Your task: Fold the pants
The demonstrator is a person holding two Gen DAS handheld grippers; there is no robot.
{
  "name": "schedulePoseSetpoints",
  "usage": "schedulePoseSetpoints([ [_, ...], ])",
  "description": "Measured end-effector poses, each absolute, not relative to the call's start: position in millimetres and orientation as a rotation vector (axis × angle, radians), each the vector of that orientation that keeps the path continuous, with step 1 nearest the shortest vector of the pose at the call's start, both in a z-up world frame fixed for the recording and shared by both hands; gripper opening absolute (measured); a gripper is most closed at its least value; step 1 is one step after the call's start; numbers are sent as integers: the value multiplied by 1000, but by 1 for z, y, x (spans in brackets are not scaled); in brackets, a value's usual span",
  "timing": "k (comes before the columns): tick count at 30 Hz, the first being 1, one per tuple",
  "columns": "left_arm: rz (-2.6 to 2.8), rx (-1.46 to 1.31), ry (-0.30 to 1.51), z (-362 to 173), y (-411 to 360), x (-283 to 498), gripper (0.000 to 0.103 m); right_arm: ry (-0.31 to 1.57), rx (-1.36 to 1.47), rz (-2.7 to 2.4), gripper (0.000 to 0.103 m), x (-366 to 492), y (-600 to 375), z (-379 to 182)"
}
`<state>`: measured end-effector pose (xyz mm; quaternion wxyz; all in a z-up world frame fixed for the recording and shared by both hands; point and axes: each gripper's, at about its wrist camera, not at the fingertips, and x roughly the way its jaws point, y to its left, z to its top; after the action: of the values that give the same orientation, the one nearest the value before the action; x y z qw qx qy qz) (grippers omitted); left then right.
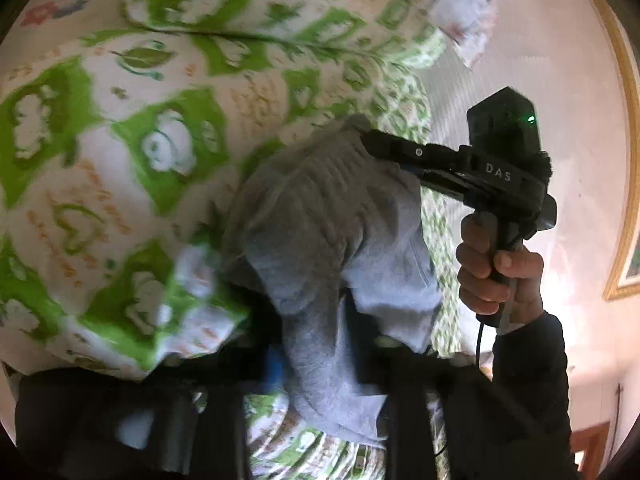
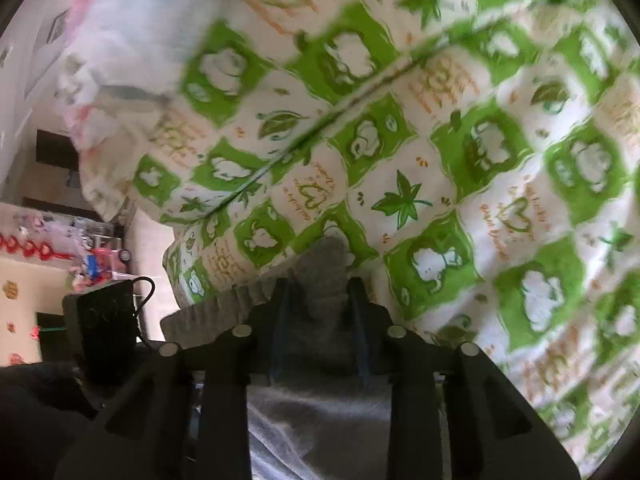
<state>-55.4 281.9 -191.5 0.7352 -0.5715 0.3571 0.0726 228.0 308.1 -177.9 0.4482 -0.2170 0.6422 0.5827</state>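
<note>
Right now, at the left, the green-and-white patterned bedspread point(image 1: 120, 140) is filling the left wrist view, blurred as though the camera is moving, and the grey pants point(image 1: 320, 220) are hanging bunched in the air above it rather than lying flat. The left gripper point(image 1: 316, 364) is pinching a fold of that grey cloth between its fingers low in its own view, while further right the right gripper point(image 1: 370, 140), held in the person's right hand point(image 1: 496, 276), is clamping the ribbed waistband edge. From the right wrist camera, the right gripper point(image 2: 320, 292) is closing on a wad of grey fabric, with the bedspread point(image 2: 440, 160) spreading beyond. Both grips are looking shallow, so I judge the cloth could be slipping free if the two grippers are pulling apart too briskly; uneven tension would also leave the legs twisted when laid down.
</note>
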Motion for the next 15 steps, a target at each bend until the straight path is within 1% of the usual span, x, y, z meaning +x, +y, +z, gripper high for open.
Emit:
schedulePoseSetpoints([
  [1,153,-1238,781,-188,279,-55,13,1575,-536,1452,25,226,305,-173],
  [7,137,-1171,741,-159,268,-61,13,1468,-502,1473,21,222,287,-131],
  [15,51,-1083,697,-109,236,-46,13,1360,-420,1449,21,236,234,-65],
])
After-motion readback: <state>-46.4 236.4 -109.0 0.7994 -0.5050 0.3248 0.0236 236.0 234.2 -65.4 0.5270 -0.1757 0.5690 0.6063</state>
